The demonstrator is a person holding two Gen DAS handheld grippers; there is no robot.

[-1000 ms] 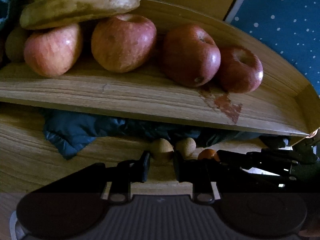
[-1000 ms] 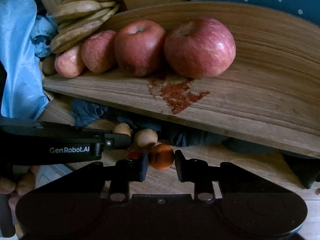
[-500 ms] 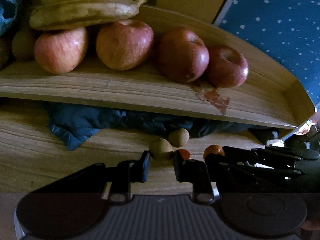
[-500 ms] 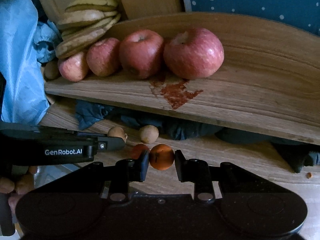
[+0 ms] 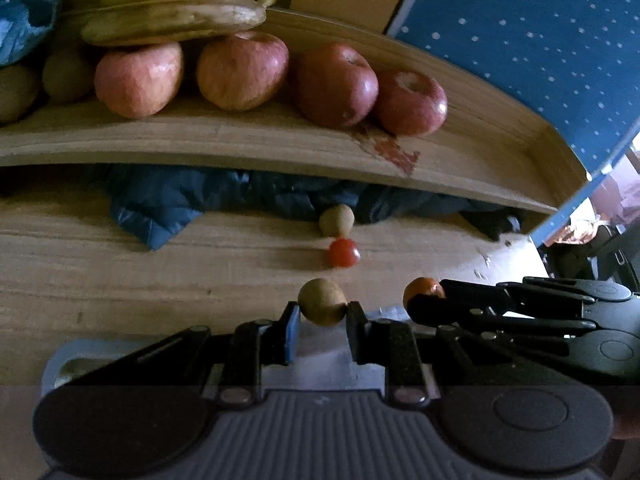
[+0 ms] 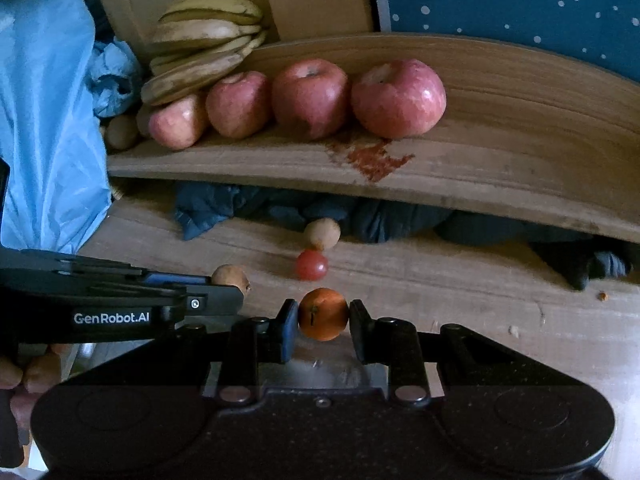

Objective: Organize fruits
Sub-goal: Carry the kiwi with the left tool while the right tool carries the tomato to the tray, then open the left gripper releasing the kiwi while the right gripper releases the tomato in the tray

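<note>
My left gripper (image 5: pixel 322 316) is shut on a small tan round fruit (image 5: pixel 321 301), held above the wooden table (image 5: pixel 120 280). My right gripper (image 6: pixel 323 320) is shut on a small orange fruit (image 6: pixel 323 314); the left wrist view shows that orange fruit (image 5: pixel 422 290) at the right gripper's tip, to the right. On the table lie another tan fruit (image 5: pixel 337 220) and a small red fruit (image 5: pixel 343 253), both free. A raised wooden tray (image 6: pixel 500 168) holds several red apples (image 6: pixel 398 98) and bananas (image 6: pixel 200 48).
Dark blue cloth (image 5: pixel 168 208) is bunched under the tray's front edge. A light blue plastic bag (image 6: pixel 44 120) hangs at the left. A blue dotted panel (image 5: pixel 540 52) stands behind the tray. A hand (image 6: pixel 24 376) grips the left tool. A reddish stain (image 6: pixel 372 158) marks the tray.
Both grippers have risen and drawn back from the tray, each carrying its fruit. The red fruit and second tan fruit now lie uncovered on the table ahead.
</note>
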